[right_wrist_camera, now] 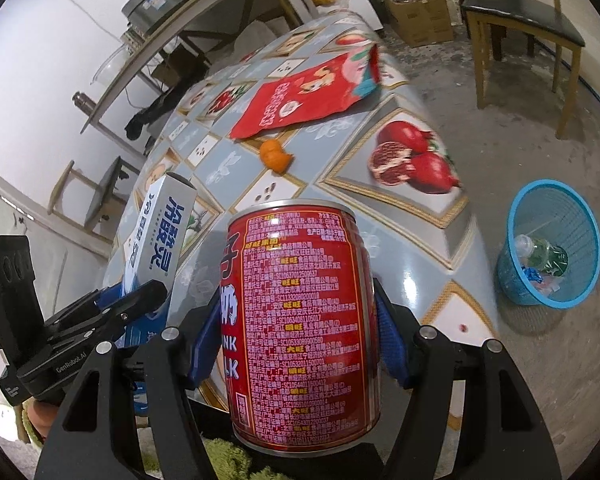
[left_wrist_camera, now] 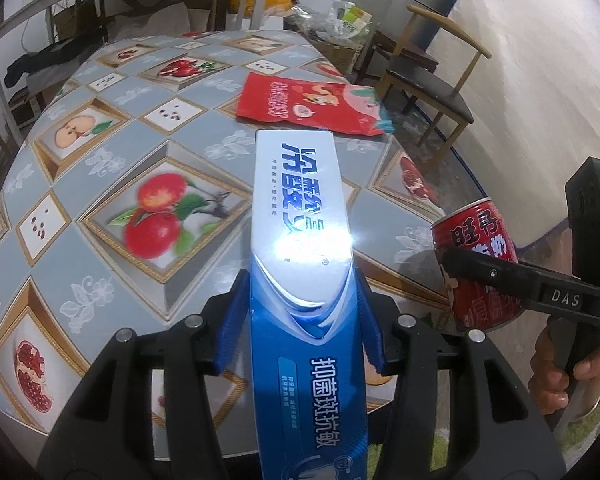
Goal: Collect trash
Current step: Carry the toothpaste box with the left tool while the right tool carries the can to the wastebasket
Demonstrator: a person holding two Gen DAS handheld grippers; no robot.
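Note:
My left gripper [left_wrist_camera: 300,316] is shut on a long blue-and-white toothpaste box [left_wrist_camera: 300,216], its blue pads pressing both sides; the box sticks out over the table. The same box [right_wrist_camera: 160,232] shows at the left of the right wrist view. My right gripper [right_wrist_camera: 296,332] is shut on a red drink can [right_wrist_camera: 300,320], held upright above the table's near edge; the can [left_wrist_camera: 476,264] also appears at the right of the left wrist view. A red snack bag [left_wrist_camera: 312,104] [right_wrist_camera: 308,96] lies flat on the table, with orange peel [right_wrist_camera: 276,155] beside it.
The table [left_wrist_camera: 100,184] wears a fruit-patterned cloth. On the floor to the right stands a blue mesh bin [right_wrist_camera: 548,240] holding a bottle and wrappers. Wooden chairs [left_wrist_camera: 424,76] [right_wrist_camera: 524,12], cardboard boxes [right_wrist_camera: 420,16] and a shelf [right_wrist_camera: 172,40] stand behind.

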